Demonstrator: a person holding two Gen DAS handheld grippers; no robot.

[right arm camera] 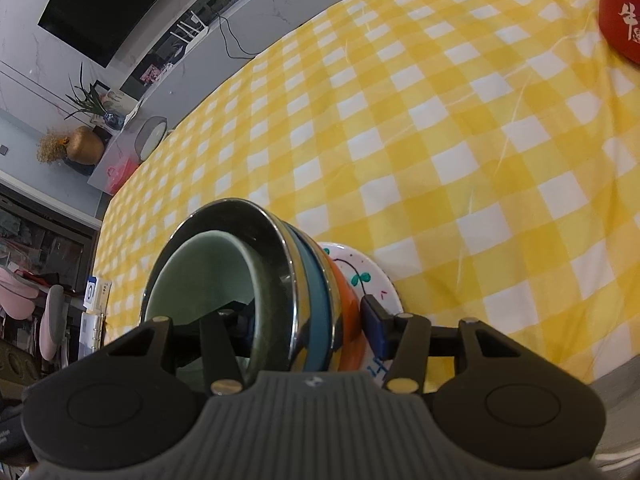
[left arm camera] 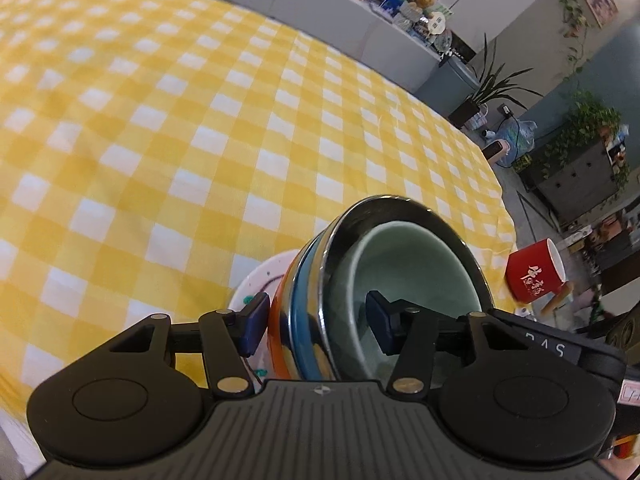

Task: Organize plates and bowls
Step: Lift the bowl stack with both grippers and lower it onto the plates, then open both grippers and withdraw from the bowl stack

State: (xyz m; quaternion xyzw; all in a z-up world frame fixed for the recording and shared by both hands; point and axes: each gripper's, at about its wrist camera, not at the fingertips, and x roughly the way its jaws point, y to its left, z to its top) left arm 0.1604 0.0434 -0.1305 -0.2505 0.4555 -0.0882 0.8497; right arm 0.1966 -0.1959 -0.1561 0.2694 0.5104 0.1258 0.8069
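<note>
Together, both grippers pinched one nested stack of bowls (left arm camera: 320,320) over the yellow checked tablecloth (left arm camera: 160,120). The left gripper (left arm camera: 316,322) clamped its near wall, one pad (left arm camera: 254,324) outside at nine o'clock, the other inside the pale green bowl (left arm camera: 420,264). The right gripper (right arm camera: 310,326) gripped likewise, above a painted white plate (right arm camera: 372,276), a red mug (right arm camera: 620,12) at two o'clock.

Nested bowls (left arm camera: 400,280), pale green innermost, steel, blue, orange, atop white painted plate (right arm camera: 372,276).
</note>
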